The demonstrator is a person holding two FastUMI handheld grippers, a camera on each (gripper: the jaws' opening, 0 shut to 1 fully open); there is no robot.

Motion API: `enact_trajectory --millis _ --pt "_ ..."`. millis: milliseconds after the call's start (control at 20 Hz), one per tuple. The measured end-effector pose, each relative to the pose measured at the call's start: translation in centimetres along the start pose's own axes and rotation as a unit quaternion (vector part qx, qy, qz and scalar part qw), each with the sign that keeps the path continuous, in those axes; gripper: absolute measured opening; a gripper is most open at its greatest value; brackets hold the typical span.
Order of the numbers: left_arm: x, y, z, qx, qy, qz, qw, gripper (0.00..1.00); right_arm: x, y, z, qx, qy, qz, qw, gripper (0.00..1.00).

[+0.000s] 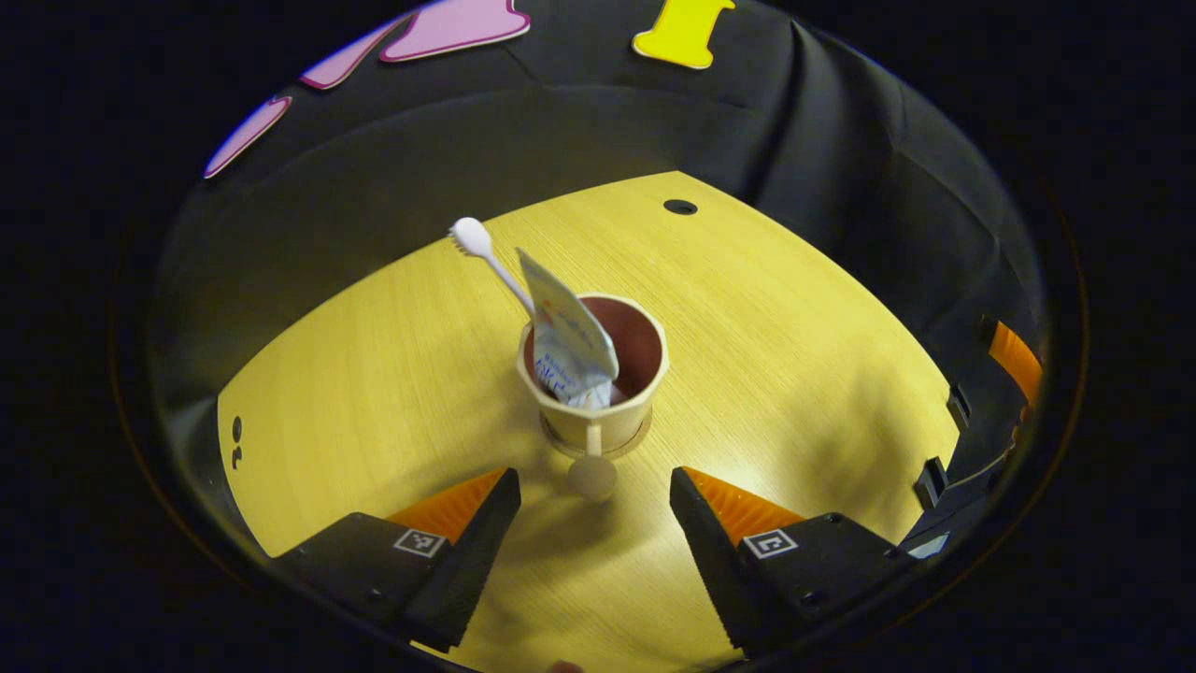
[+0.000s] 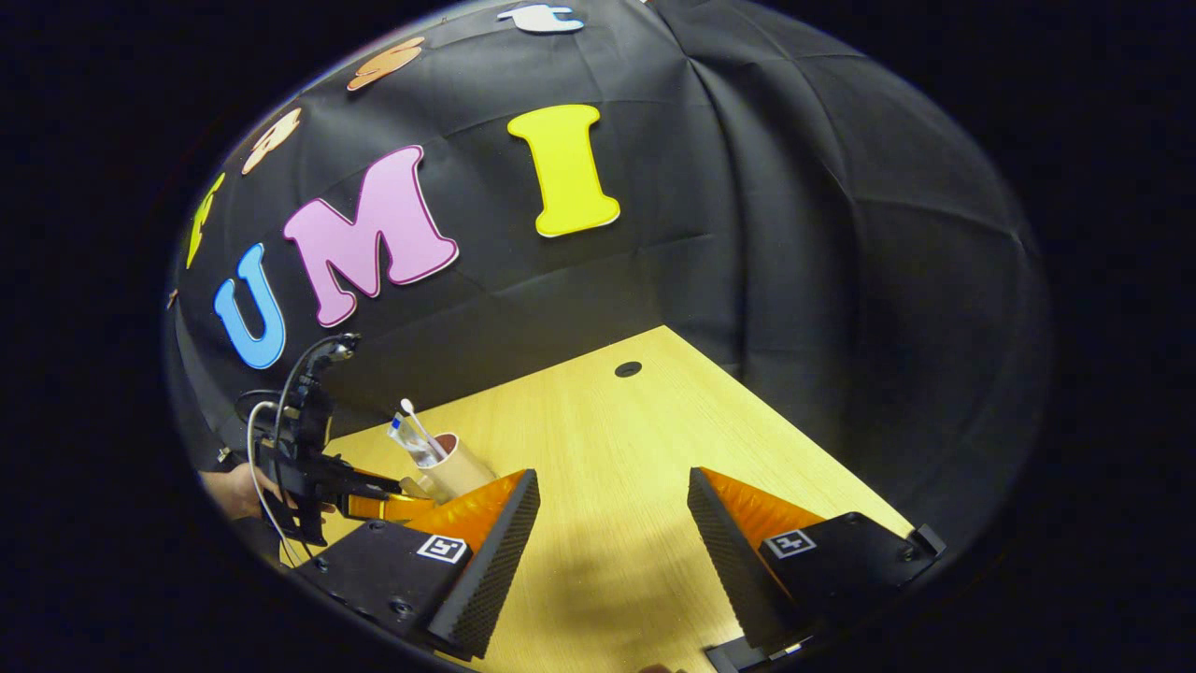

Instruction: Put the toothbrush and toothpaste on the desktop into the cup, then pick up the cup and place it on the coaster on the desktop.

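A beige cup (image 1: 598, 397) with a brown inside stands upright on the wooden desktop (image 1: 794, 374), its base on a thin round coaster (image 1: 637, 436). A toothpaste tube (image 1: 565, 341) and a white toothbrush (image 1: 481, 248) lean inside it, sticking out to the left. The cup's handle (image 1: 592, 472) points toward my left gripper (image 1: 593, 505), which is open just short of the cup with nothing between its fingers. My right gripper (image 2: 612, 505) is open over bare desk, well to the right of the cup (image 2: 458, 472). The left gripper (image 2: 374, 503) sits right beside that cup.
A dark round hole (image 1: 680, 207) marks the far part of the desk. Black cloth walls close in behind and to the right. A hand (image 2: 238, 491) and cables (image 2: 271, 439) show at the left gripper. Part of the right gripper (image 1: 1009, 360) shows at the desk's right edge.
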State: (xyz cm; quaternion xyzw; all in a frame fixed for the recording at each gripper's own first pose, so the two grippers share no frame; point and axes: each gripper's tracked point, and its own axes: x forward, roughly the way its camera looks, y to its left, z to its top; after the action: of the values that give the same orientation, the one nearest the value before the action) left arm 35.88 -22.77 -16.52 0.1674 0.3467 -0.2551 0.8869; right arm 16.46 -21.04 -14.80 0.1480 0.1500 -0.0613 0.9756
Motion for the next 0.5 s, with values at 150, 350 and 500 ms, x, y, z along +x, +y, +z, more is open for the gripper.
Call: enact_trajectory --millis 150,350,500 --pt "-4.0 -0.1 -1.0 -0.005 -0.044 0.010 0.999 0.96 -1.3 0.9 0.9 -0.008 -0.012 0.003 1.000 0.98" --pt "-10.8 -0.1 -2.6 -0.036 -0.113 0.020 0.993 0.99 -3.6 2.3 1.2 -0.018 -0.017 0.005 1.000 0.98" --pt "-16.6 -0.1 -4.3 -0.064 -0.177 0.037 0.981 0.99 -6.0 3.8 1.2 -0.028 -0.019 0.010 0.999 0.98"
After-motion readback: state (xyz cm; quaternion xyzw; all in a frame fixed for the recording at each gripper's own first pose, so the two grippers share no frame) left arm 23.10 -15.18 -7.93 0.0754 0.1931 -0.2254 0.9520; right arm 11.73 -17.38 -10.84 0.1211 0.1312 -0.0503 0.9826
